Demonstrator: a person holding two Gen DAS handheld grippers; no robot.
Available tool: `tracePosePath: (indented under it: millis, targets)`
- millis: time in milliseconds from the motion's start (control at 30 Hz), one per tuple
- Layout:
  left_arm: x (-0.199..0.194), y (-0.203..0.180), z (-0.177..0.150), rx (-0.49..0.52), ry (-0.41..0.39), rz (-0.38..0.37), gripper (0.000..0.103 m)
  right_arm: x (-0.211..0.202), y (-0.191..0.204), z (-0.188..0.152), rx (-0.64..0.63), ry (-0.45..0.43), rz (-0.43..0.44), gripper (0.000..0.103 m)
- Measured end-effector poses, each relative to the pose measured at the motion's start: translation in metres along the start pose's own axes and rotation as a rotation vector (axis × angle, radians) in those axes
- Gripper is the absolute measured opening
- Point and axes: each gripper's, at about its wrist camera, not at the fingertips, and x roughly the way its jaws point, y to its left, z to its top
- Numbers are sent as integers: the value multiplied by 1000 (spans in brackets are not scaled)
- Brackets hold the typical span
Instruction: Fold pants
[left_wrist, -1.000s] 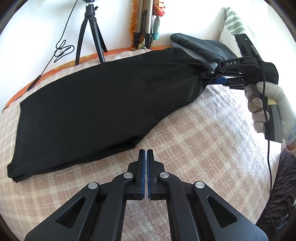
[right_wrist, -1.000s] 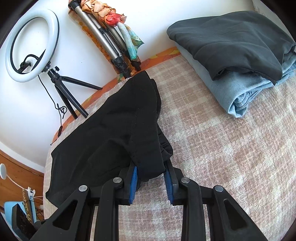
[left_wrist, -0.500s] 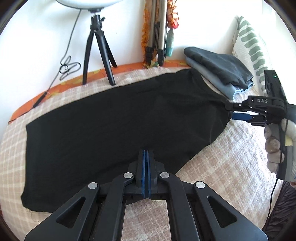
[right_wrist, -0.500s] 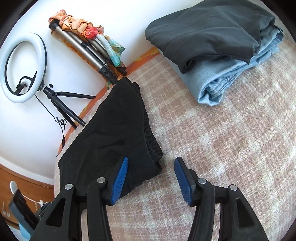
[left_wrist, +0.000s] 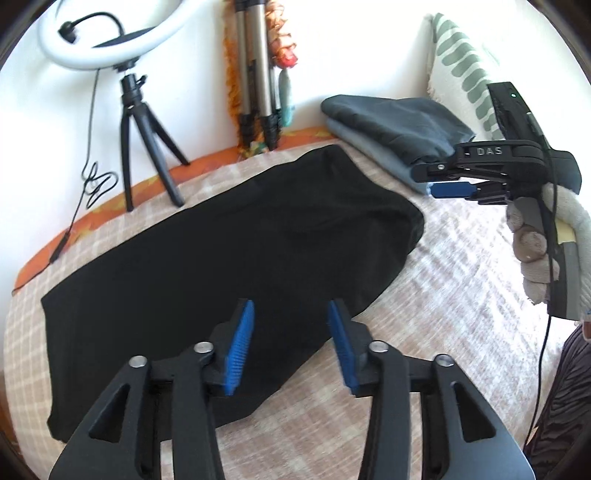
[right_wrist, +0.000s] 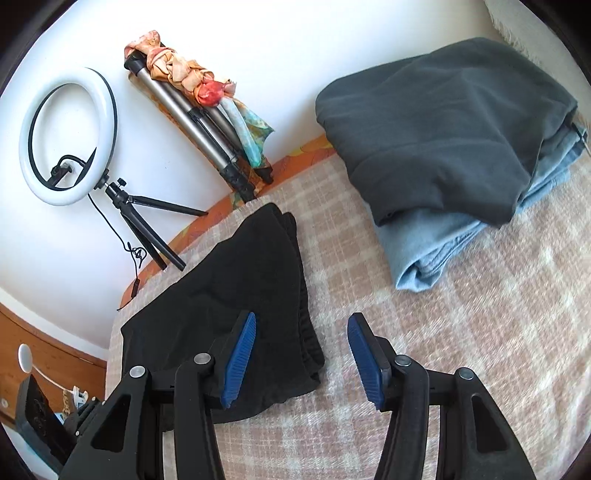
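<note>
Black pants (left_wrist: 229, 258) lie flat on the checked blanket (left_wrist: 443, 295), long axis running from the far right, near the stack of folded clothes (left_wrist: 391, 129), down to the near left. Left gripper (left_wrist: 291, 343) hangs right over the near long edge, blue pads spread wide, nothing between them, the cloth directly under and ahead of it. Right gripper (right_wrist: 301, 354) is also spread and empty; in its own view the waistband end sits by its left pad, the right pad over bare blanket. From the left camera that right gripper (left_wrist: 448, 181) hovers clear of the cloth, beyond the waist end and in front of the folded stack. So each tool has its own end, judging by this: right nearer the waist, left nearer mid-leg and hem. A lengthwise fold looks like the call, one end carried along that axis toward the other.
</note>
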Motion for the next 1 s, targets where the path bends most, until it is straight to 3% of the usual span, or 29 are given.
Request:
tracePosePath:
  millis: [167,333,533,667,833,1000]
  targets:
    - [24,-54,25,102,-12,-67,48,-18,-5,13,-57,-42,-32,56]
    - [62,-98,41,210,14,-83,48,-32,-19,20,-67,-65,-48,59]
    - [103,-112,50,260,83,-61,48,-38,-36,24,-25,-53,-10,59]
    - [115,-108,54,206,82,-78,45,-33,-36,29,-4,-25,36,62]
    - [119,-91,62,99,39,-129,21,-26,-30,32,-15,-6,44,66]
    - [93,-59,65,-100,-55,-207,16,-6,-25,40,-1,62,88,72]
